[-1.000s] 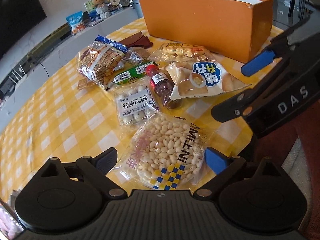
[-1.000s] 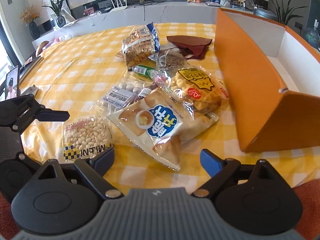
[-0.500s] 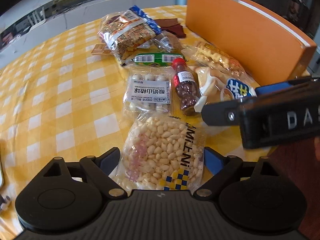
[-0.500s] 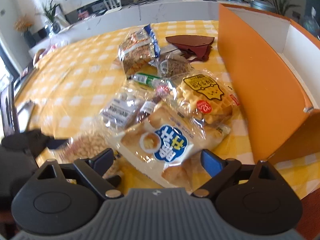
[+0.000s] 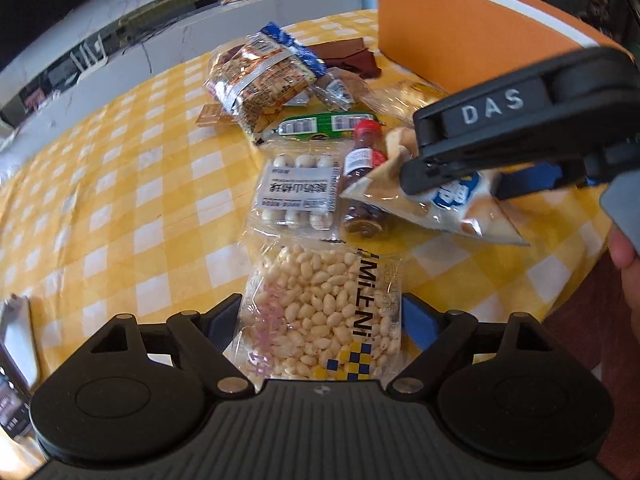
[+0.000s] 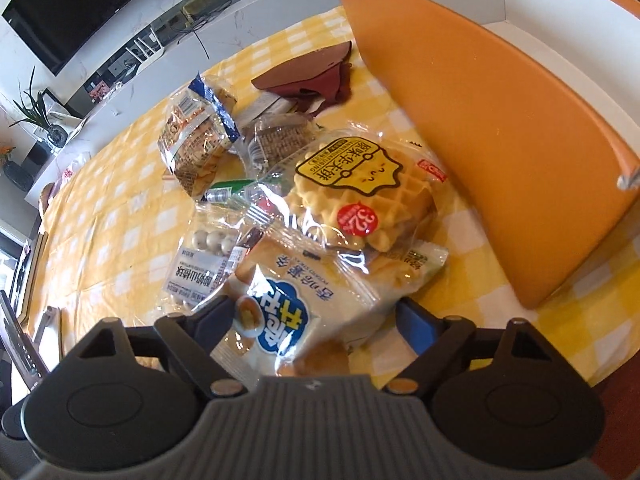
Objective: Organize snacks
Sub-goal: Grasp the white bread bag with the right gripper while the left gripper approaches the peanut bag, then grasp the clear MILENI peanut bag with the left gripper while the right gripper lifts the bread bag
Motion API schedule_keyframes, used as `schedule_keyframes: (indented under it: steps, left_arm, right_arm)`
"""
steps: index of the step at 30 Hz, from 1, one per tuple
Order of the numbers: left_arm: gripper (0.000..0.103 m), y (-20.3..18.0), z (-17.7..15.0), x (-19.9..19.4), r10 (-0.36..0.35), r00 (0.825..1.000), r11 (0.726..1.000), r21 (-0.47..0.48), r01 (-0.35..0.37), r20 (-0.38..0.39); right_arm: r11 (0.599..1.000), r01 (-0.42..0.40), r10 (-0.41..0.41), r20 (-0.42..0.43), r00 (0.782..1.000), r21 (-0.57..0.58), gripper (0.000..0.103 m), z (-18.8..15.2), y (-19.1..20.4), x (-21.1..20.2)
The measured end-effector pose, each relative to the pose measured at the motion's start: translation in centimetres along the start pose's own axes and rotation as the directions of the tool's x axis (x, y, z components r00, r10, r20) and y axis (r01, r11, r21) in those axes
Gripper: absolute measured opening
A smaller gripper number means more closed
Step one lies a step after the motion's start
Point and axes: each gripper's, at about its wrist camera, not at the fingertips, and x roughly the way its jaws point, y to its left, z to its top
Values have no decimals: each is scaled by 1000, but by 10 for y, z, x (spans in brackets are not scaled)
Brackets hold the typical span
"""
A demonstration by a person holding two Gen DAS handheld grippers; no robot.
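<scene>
A clear bag of pale puffed grains (image 5: 320, 312) lies between the fingers of my left gripper (image 5: 320, 316), its side edges right at the pads. The jaws stand wide. My right gripper (image 6: 314, 314) straddles a white bread bag with blue characters (image 6: 280, 320), and its jaws are closing with the bag between them. The left wrist view shows that right gripper (image 5: 456, 188) from the side, with one black finger (image 5: 424, 176) lying against the bread bag (image 5: 472, 216). The orange box (image 6: 480, 120) stands open to the right.
More snacks lie on the yellow checked tablecloth (image 5: 120, 200): a waffle pack (image 6: 364, 196), a red-capped bottle (image 5: 362, 160), a pack of white balls (image 5: 296, 192), a green stick pack (image 5: 324, 124), a biscuit bag (image 5: 260, 76) and a brown wrapper (image 6: 312, 76). A person's hand (image 5: 628, 264) shows at the right edge.
My right gripper has come in low over the bread bag, which now sits between its fingers. Both views have rolled. The grain bag stays between the left fingers.
</scene>
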Motion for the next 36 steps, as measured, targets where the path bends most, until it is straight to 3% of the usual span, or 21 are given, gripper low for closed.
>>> schedule_keyframes:
  steps: [2, 5, 10, 13, 16, 26, 36]
  left_arm:
    - [101, -4, -2, 0, 18, 1000, 1000, 26, -18, -6]
    - [103, -6, -6, -1, 22, 1000, 999, 32, -22, -8]
    - [103, 3, -9, -1, -10, 1000, 999, -47, 9, -27]
    - [94, 7, -10, -2, -19, 999, 996, -84, 16, -31]
    - [94, 6, -12, -6, 1, 1000, 996, -87, -2, -16]
    - [94, 15, -13, -29, -11, 999, 983, -184, 18, 42]
    - [94, 27, -9, -58, -4, 994, 962, -271, 34, 111]
  right_arm:
    - [1000, -1, 1, 15, 1000, -9, 69, 0, -2, 0]
    - [1000, -3, 3, 10, 1000, -24, 62, 0, -6, 1]
    - [999, -7, 8, 21, 1000, -44, 48, -5, -9, -1]
    - [998, -21, 23, 25, 999, -65, 39, -7, -8, -5]
    - [996, -42, 43, 21, 999, -73, 32, -9, -8, -10]
    - [978, -107, 111, 9, 994, -180, 28, -27, -9, -41]
    - [916, -178, 210, 52, 976, -360, 27, -37, -7, -84]
